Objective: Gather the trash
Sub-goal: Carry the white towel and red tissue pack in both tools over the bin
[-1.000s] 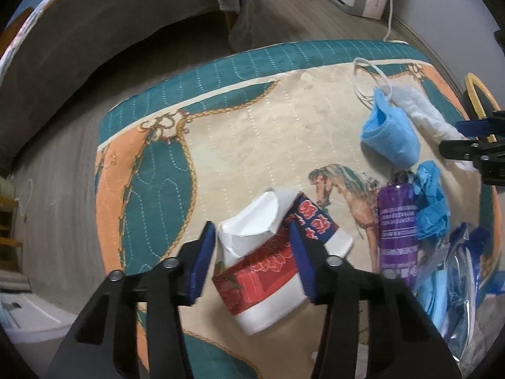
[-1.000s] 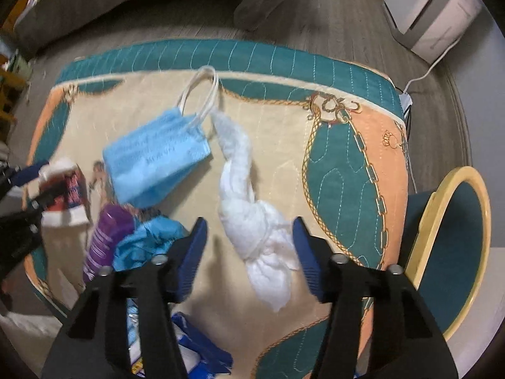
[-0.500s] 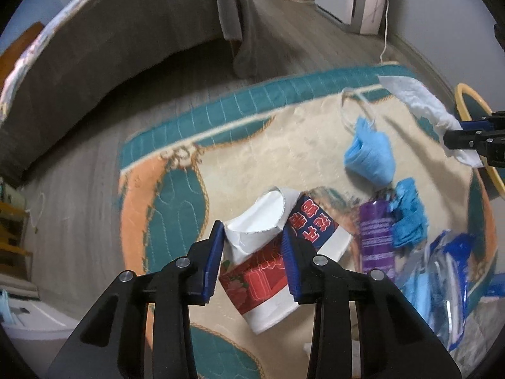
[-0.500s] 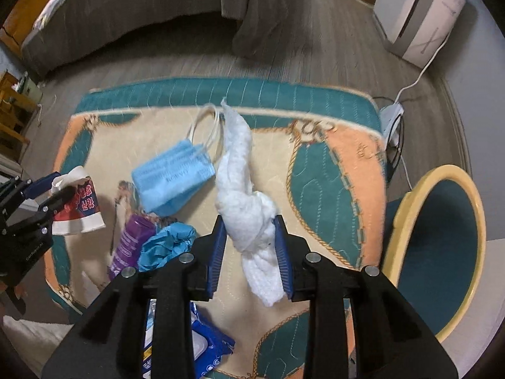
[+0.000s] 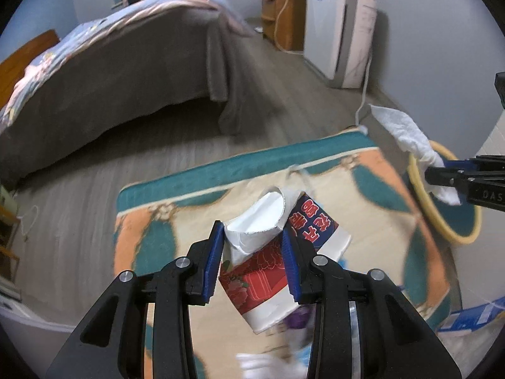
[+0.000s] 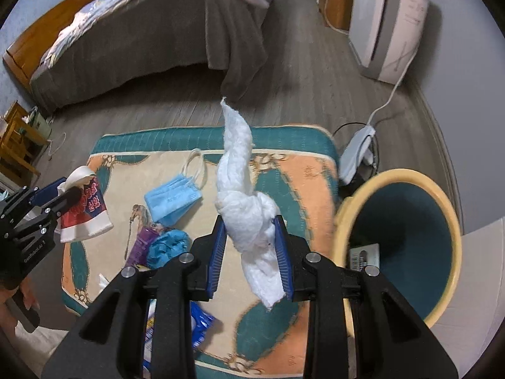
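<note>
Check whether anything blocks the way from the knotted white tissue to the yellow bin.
Nothing visible does. The right tool holds the tissue clear above the rug, and the bin stands open just to its right, with only air between them. A small package already lies inside.

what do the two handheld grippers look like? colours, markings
Both match: the left gripper and right gripper have matte black angular frames, silver round screw heads at the pivots, and ribbed blue pads lining the jaws. Seen from the right wrist view, the left one carries small white lettering on its side. No cables or sleeves visible.
</note>
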`<state>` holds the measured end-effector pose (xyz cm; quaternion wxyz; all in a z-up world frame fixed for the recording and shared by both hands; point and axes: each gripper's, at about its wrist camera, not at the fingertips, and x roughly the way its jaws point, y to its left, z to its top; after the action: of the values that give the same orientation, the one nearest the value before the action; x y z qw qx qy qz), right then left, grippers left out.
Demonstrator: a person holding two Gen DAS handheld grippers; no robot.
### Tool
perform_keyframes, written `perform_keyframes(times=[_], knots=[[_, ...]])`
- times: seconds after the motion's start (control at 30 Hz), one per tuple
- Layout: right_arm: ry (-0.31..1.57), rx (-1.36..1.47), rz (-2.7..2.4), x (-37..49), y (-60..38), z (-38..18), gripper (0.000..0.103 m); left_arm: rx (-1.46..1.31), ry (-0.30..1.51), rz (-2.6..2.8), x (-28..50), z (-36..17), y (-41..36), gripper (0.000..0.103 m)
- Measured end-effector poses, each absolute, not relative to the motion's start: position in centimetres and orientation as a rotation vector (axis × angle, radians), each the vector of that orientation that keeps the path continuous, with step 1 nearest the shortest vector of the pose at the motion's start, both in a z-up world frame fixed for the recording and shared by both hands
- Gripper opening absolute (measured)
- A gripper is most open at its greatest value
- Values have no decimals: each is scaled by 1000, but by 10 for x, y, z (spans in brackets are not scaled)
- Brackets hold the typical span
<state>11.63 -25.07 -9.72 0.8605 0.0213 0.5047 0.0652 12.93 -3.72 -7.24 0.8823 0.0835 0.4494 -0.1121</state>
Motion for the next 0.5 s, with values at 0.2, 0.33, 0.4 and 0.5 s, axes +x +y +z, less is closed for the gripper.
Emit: perform_keyframes(times=[0.2,0.33,0.4,0.5], knots=[[1034,96,84,99,-298,-89,30,200,922,-307,120,-67,-88,37],[1030,131,56,89,-324,-88,30,217,906,-352,113,-63,-119,37],[1022,142,44,84,-336,-87,30,225,900,-373,110,-62,-135,37],[1011,165,27,77,-352,-86,30,235,892,-400,105,-60,-155,37]])
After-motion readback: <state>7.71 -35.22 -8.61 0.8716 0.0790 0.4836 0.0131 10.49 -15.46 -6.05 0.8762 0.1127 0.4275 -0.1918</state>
